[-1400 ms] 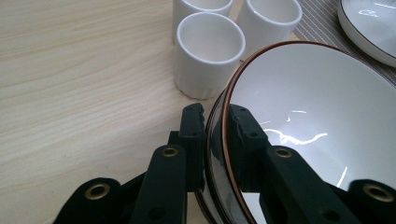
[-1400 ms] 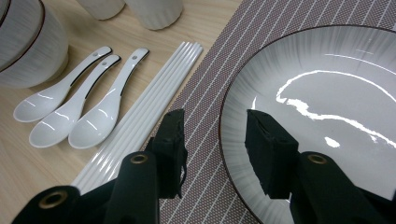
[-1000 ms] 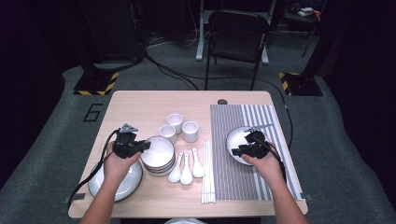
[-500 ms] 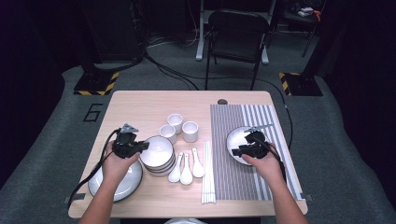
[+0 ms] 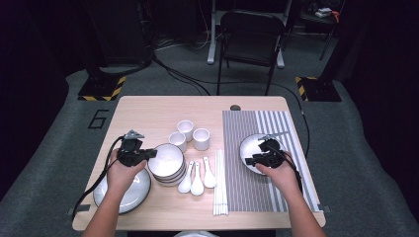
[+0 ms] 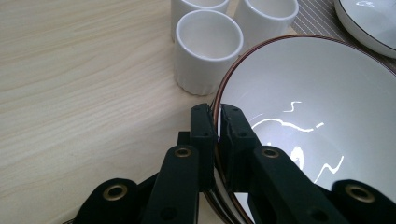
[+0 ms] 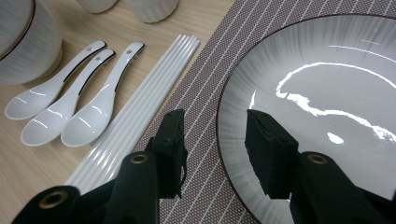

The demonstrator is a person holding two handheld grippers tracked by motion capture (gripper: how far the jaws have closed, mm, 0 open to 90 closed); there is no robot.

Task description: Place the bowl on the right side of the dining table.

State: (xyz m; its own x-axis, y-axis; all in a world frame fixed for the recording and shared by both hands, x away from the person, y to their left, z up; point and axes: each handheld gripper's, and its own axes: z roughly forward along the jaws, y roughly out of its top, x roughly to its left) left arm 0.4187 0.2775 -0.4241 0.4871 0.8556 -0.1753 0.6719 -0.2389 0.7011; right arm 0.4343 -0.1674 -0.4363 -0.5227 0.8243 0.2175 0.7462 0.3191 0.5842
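A stack of white bowls [image 5: 167, 160] stands left of the table's middle. My left gripper [image 5: 150, 153] reaches it from the left. In the left gripper view the jaws [image 6: 216, 112] have just been closing and now pinch the red-edged rim of the top bowl [image 6: 308, 102]. On the striped placemat [image 5: 257, 192] lies a grey-white plate [image 5: 254, 145]. My right gripper [image 5: 249, 160] is at that plate's near-left edge. In the right gripper view it [image 7: 215, 122] stands open, astride the rim of the plate [image 7: 327, 93], with one jaw over the mat and the other over the plate.
A large plate [image 5: 133, 195] lies under the left hand at the front left. Three white cups [image 5: 192, 134] stand behind the bowls. Three spoons [image 5: 196, 177] and white chopsticks [image 5: 220, 187] lie between the bowls and the mat. A chair [image 5: 252, 29] stands beyond the table.
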